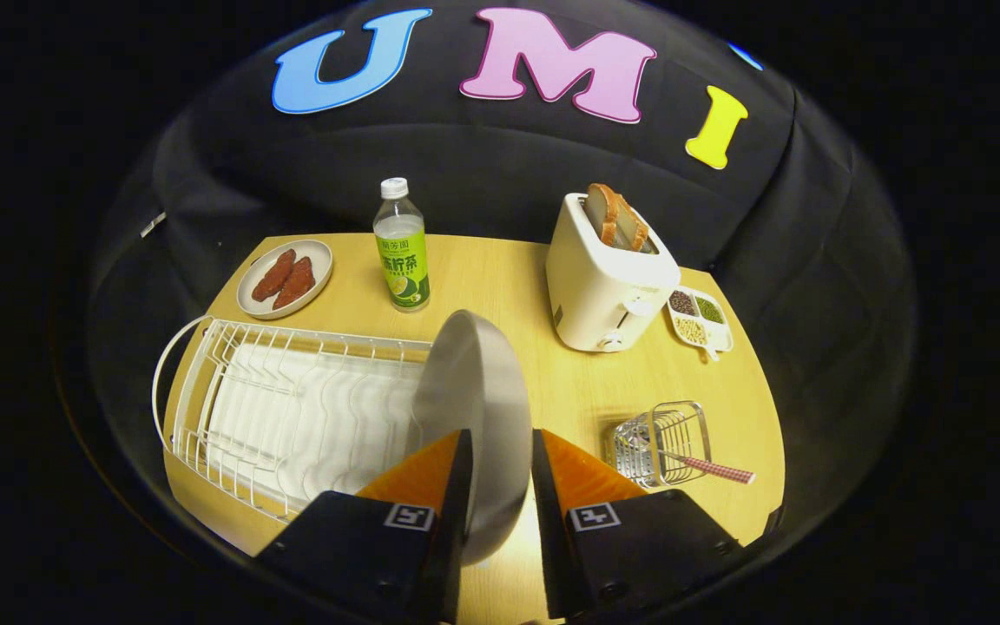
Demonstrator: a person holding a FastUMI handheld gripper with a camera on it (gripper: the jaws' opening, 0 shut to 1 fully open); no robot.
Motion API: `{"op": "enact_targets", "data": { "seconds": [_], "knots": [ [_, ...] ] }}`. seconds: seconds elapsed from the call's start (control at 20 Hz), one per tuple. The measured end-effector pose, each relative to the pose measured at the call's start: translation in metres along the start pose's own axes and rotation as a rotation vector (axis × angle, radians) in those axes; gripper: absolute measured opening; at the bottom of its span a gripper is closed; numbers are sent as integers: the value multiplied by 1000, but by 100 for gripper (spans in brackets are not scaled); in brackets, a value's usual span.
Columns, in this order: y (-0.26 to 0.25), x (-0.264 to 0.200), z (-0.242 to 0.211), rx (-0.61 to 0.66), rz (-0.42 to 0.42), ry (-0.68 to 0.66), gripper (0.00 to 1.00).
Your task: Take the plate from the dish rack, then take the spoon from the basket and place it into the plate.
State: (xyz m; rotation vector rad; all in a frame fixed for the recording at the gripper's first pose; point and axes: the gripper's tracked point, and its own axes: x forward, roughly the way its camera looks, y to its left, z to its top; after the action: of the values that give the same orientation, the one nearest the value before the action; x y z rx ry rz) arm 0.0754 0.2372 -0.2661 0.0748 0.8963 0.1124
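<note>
My gripper (502,451) is shut on a grey plate (476,382), which stands on edge between the two fingers, lifted above the right end of the white wire dish rack (283,408). The rack holds nothing else. To the right of the fingers a small wire basket (661,443) stands on the wooden table (569,391), with a spoon (713,469) in it whose red checked handle sticks out to the right.
Beyond the rack are a small plate of red sausages (285,278) and a green-labelled bottle (402,247). A white toaster (608,278) with bread slices stands at the back right, a divided dish of beans (701,319) beside it.
</note>
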Motion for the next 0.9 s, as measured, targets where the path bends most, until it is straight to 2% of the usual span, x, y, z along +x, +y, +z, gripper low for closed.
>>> {"op": "enact_targets", "data": {
  "seconds": [0.05, 0.15, 0.25, 0.35, 0.6, 0.9],
  "knots": [
    [-3, -2, 8, -17, -45, -23, 32],
    [2, -11, 23, -55, -89, -66, 24],
    [7, -18, 41, -123, -123, -133, 22],
    [11, -21, 42, -154, -137, -138, 20],
    [9, -19, 43, -156, -193, -170, 20],
    [10, -44, 79, -220, -241, -290, 20]
  ]
}}
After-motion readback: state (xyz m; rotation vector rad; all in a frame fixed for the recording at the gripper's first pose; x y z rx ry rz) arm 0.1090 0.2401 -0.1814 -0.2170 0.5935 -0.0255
